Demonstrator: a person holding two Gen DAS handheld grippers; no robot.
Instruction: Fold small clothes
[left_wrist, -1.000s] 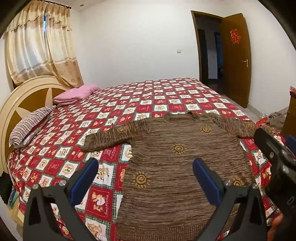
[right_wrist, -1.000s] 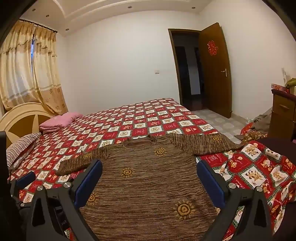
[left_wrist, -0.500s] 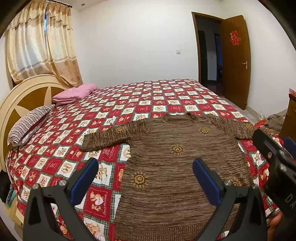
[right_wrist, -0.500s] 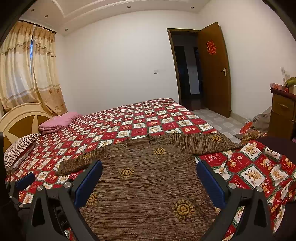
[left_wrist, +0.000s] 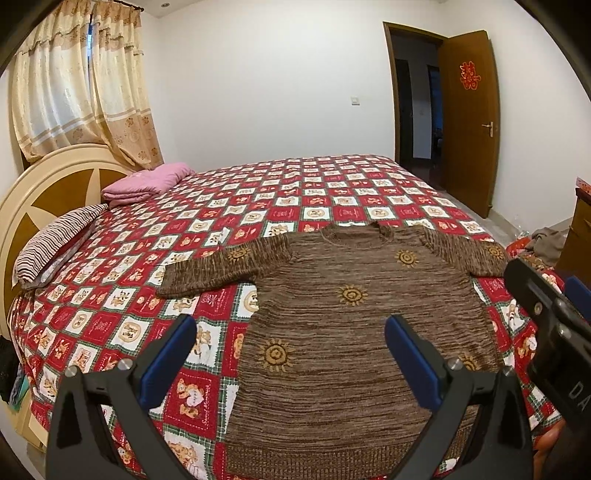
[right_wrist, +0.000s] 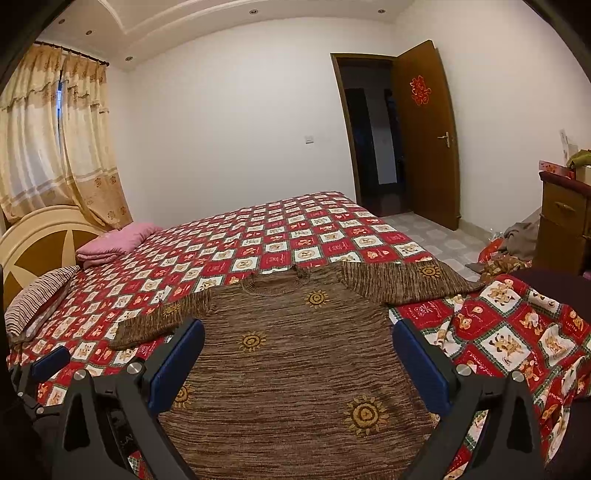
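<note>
both views have crept slightly nearer the sweater (left_wrist: 354, 332), spread flat across the bed (left_wrist: 258, 206) at lower centre. left hand-held gripper (left_wrist: 290, 356) and right hand-held gripper (right_wrist: 297, 363) gape wide, empty.

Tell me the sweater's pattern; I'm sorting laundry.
Streaky brown knitted sweater with golden sun motifs, clearest in the right wrist view.

You could read the white letters "DA" on the right gripper (left_wrist: 550, 332) body; a red double-happiness paper-cut sat on the brown door (left_wrist: 467, 122).
</note>
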